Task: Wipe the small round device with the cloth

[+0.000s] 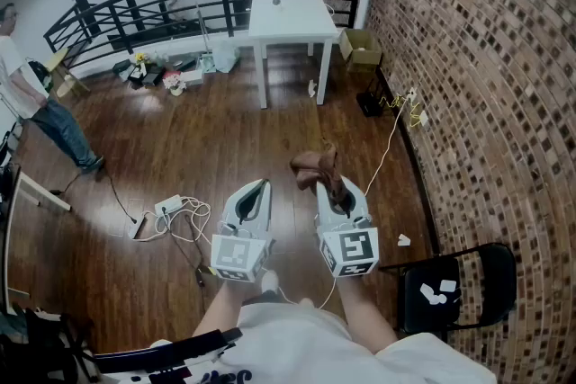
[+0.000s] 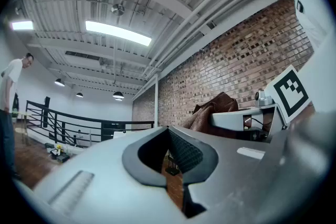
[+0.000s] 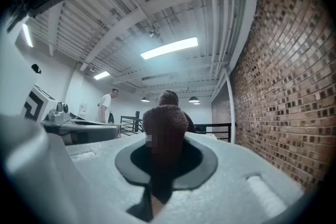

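**Right claw (image 1: 335, 185) pinching the cloth (image 1: 315, 165); small round device (image 1: 276, 1) on the far tabletop (image 1: 297, 21)**

Nearest to you, both grippers are held level, side by side over the wooden floor (image 1: 180, 139), just apart from each other.

Your left claw (image 1: 262, 186) is pressed together. The left gripper view shows only floor through the notch between its jaws, so it carries nothing.

Your right claw is closed on the brown cloth. In the right gripper view, a fold of the fabric sits pinched between the jaws. The rest bunches up above and beyond the tips, and in the head view it stands up in a loose clump.

To your right, close by, a black folding chair (image 1: 459, 283) stands against the brick wall (image 1: 486, 58). White scraps (image 1: 439, 290) lie on its seat. To your left on the floor, a white power strip (image 1: 168, 208) lies among tangled cables.

Further on, the white tabletop stands near the corner, well apart from both grippers. The small round device rests on it towards the back edge and is too small to report in detail.

An open cardboard box (image 1: 362, 48) sits just beside the table, on its right, against the wall. A black railing (image 1: 162, 0) runs behind the table. A person (image 1: 36, 94) stands at the far left.
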A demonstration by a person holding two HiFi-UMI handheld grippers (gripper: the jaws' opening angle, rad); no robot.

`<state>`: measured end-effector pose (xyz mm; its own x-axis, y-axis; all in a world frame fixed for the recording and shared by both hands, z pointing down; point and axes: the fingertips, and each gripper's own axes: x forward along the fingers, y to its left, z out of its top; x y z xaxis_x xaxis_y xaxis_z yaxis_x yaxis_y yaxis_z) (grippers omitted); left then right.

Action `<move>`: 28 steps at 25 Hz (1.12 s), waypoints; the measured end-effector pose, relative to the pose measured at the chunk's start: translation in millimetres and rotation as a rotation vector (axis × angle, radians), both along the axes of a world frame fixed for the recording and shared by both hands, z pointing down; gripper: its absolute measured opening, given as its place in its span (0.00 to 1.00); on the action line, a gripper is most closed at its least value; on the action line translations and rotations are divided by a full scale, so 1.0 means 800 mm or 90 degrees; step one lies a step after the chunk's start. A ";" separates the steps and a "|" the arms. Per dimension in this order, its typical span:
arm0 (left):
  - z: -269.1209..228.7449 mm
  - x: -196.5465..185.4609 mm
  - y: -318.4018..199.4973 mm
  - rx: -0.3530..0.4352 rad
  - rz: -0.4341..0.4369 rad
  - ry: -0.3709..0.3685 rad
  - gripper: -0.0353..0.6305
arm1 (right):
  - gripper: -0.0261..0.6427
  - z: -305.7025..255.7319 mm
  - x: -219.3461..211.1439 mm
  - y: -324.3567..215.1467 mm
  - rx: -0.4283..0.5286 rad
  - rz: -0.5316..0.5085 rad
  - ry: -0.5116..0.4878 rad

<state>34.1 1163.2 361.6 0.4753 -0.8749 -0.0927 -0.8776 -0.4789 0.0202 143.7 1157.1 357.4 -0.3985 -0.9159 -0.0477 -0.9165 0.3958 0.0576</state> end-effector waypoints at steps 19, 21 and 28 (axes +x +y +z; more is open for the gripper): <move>0.030 -0.122 -0.176 -0.026 0.008 0.013 0.08 | 0.08 0.012 -0.132 -0.165 -0.025 0.003 0.051; 0.026 -0.122 -0.204 -0.016 0.001 0.019 0.08 | 0.08 0.010 -0.129 -0.192 -0.018 -0.001 0.046; 0.016 -0.081 -0.321 0.000 -0.019 0.015 0.08 | 0.08 0.006 -0.068 -0.316 -0.012 0.010 0.028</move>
<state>-30.6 906.1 374.3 0.4473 -0.8883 -0.1040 -0.8904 -0.4532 0.0415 89.6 904.6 362.5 -0.3860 -0.9224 -0.0129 -0.9192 0.3834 0.0902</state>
